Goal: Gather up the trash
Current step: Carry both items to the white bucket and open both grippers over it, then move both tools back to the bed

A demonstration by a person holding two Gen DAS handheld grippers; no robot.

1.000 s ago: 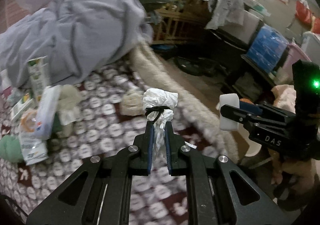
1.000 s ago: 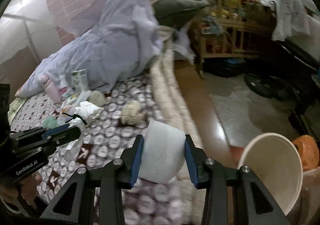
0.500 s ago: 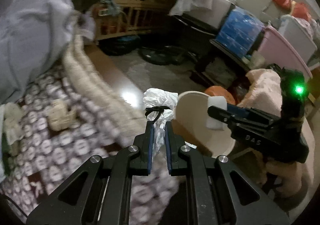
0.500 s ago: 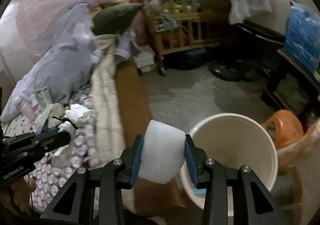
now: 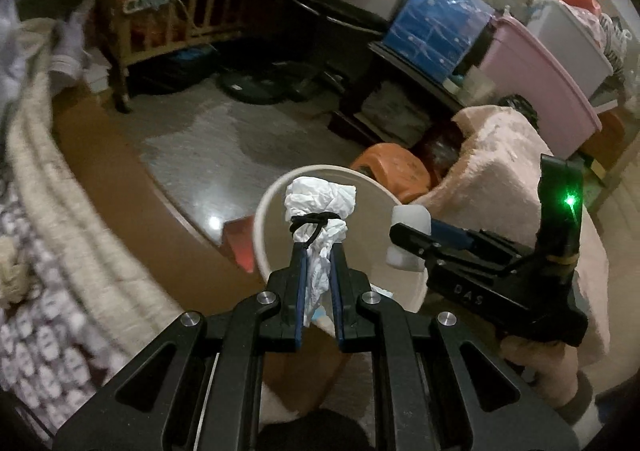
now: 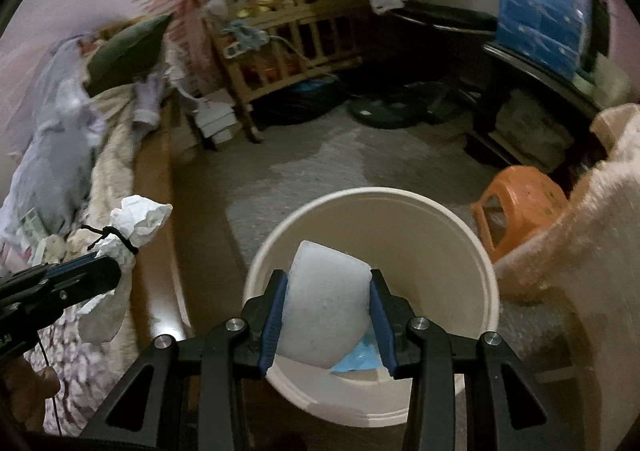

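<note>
My left gripper (image 5: 318,251) is shut on a crumpled white paper wad (image 5: 320,203) tied with a black band; it hangs in front of the cream bucket (image 5: 264,211). In the right wrist view that wad (image 6: 136,223) sits left of the bucket, over the bed's edge. My right gripper (image 6: 328,283) is shut on a white rounded foam-like block (image 6: 326,303), held directly above the open mouth of the cream bucket (image 6: 452,235). Blue scraps (image 6: 358,359) lie in the bucket's bottom. The left wrist view shows the right gripper (image 5: 400,235) with the block (image 5: 410,219) at the bucket's right rim.
The bed with patterned cover (image 5: 44,315) and woolly edge (image 5: 52,187) is to the left. An orange stool (image 6: 520,207) and a pink fleece-covered seat (image 6: 608,251) stand right of the bucket. A wooden crib (image 6: 280,51), storage boxes (image 5: 436,23) and grey floor (image 6: 320,159) lie beyond.
Both grippers swung from over the bed to the right, toward the floor. The bucket came from the right edge to under the right gripper. Both grips stayed as they were.
</note>
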